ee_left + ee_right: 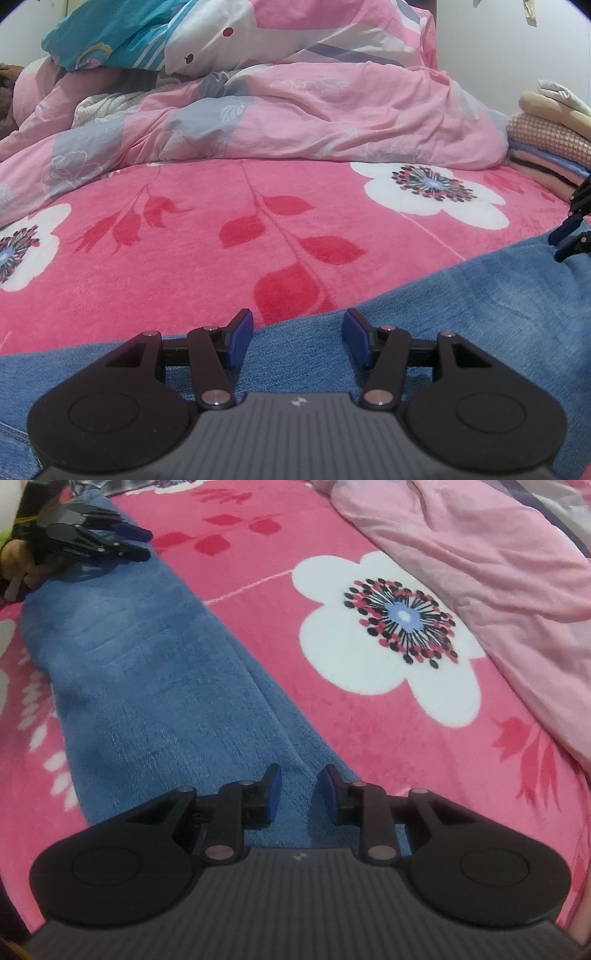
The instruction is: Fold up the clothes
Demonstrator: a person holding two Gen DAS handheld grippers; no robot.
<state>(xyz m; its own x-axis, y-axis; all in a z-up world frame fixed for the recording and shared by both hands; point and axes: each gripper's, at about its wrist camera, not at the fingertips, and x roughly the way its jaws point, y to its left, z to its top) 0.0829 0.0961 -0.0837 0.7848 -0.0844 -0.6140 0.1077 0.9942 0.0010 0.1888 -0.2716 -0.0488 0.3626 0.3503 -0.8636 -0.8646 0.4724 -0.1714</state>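
A pair of blue jeans (147,672) lies folded lengthwise in a long strip on the pink flowered blanket (288,635). My right gripper (298,794) is open over one end of the strip, its blue pads apart with denim between them. My left gripper (298,338) is open over the other end of the jeans (480,295), near their far edge. The left gripper also shows in the right wrist view (142,542), low on the denim. The right gripper's fingers (570,236) show at the right edge of the left wrist view.
A crumpled pink and grey duvet (295,110) is heaped along the far side of the bed, with a teal cover (110,33) on top. A stack of folded clothes (550,140) sits at the right. The duvet's edge (480,554) lies beside the jeans.
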